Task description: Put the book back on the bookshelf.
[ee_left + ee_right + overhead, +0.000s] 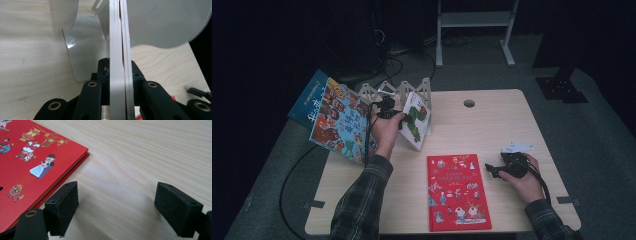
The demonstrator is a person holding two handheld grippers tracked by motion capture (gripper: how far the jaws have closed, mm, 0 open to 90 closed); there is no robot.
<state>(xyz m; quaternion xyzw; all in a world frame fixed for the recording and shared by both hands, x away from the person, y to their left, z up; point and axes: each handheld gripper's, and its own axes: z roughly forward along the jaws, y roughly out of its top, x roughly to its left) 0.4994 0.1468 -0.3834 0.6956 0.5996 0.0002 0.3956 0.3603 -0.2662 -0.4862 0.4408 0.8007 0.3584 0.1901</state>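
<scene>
My left gripper (pixel 398 118) is shut on a white picture book (pixel 418 119) with a green caterpillar on its cover. It holds the book upright and tilted by the right end of a white book rack (pixel 384 91). In the left gripper view the book's page edge (pixel 117 45) runs straight up between the two black jaws of the left gripper (pixel 117 65), which press on both covers. A red picture book (pixel 457 192) lies flat near the front edge. My right gripper (pixel 490 170) rests open on the table just right of it, its jaws wide apart (pixel 116 205) beside the red book's corner (pixel 32 157).
A large colourful book (pixel 339 120) leans at the rack's left end over the table's left edge, with a blue book (pixel 307 100) behind it. Curved grey rack dividers (pixel 82 52) stand close ahead of the left gripper. The wooden table (pixel 512 125) has a cable hole (pixel 469 103).
</scene>
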